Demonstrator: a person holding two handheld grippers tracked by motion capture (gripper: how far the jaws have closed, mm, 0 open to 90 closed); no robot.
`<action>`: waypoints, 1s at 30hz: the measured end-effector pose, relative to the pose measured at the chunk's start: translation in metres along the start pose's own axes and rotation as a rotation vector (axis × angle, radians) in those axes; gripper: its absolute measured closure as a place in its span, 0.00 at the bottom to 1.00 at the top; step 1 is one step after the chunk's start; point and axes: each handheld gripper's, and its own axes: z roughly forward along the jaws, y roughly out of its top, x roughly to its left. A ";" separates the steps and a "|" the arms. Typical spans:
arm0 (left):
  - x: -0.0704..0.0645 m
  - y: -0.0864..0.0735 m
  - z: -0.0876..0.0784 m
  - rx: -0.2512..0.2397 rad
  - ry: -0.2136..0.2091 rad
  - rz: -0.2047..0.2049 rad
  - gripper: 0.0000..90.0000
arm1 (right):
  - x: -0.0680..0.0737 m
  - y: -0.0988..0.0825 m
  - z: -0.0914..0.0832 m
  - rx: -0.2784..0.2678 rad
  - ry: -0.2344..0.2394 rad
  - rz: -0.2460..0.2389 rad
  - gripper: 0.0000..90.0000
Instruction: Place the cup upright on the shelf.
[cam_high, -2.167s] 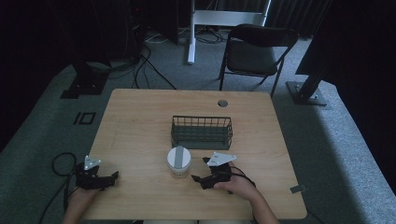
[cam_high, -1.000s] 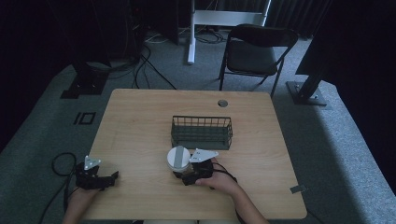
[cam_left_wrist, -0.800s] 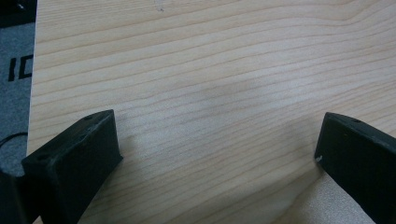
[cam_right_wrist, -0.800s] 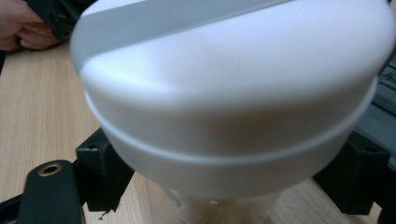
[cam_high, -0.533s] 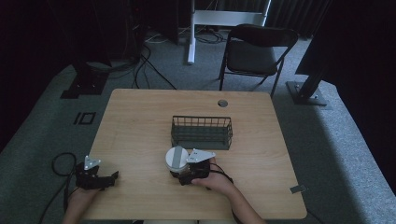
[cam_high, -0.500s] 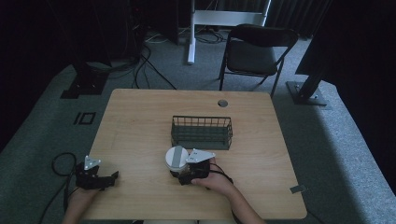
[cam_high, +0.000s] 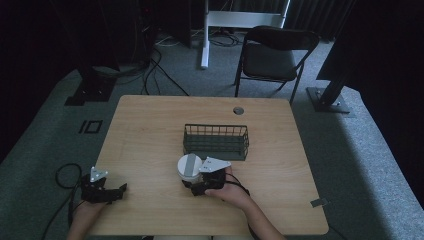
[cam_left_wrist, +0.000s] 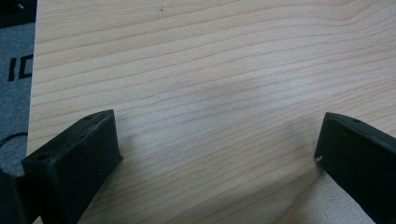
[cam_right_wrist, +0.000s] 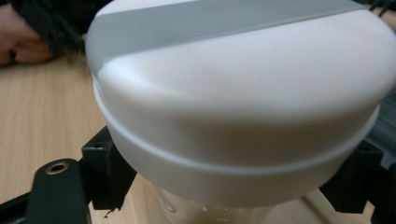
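Wooden table (cam_high: 150, 130), right gripper (cam_high: 196, 186) around white-lidded jar (cam_high: 189, 166), left gripper (cam_high: 117, 191) wide apart, low.

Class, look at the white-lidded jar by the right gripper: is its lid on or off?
On. The white lid caps the jar, which stands upright on the table between the right gripper's jaws.

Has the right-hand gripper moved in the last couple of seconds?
Yes. The right gripper has slid left, from below the wire basket's right end to the white-lidded jar.

A black folding chair (cam_high: 274, 56) stands on grey carpet (cam_high: 360, 150) (dim room).
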 end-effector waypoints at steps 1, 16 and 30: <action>0.000 0.000 0.000 0.000 0.000 0.000 0.00 | 0.001 0.003 -0.001 0.000 0.007 -0.007 0.20; 0.000 0.000 0.000 0.000 0.000 0.000 0.00 | -0.001 0.033 -0.017 -0.055 0.011 -0.012 0.20; 0.000 0.000 0.000 0.000 0.001 0.000 0.00 | -0.014 0.064 -0.034 -0.113 -0.067 -0.014 0.20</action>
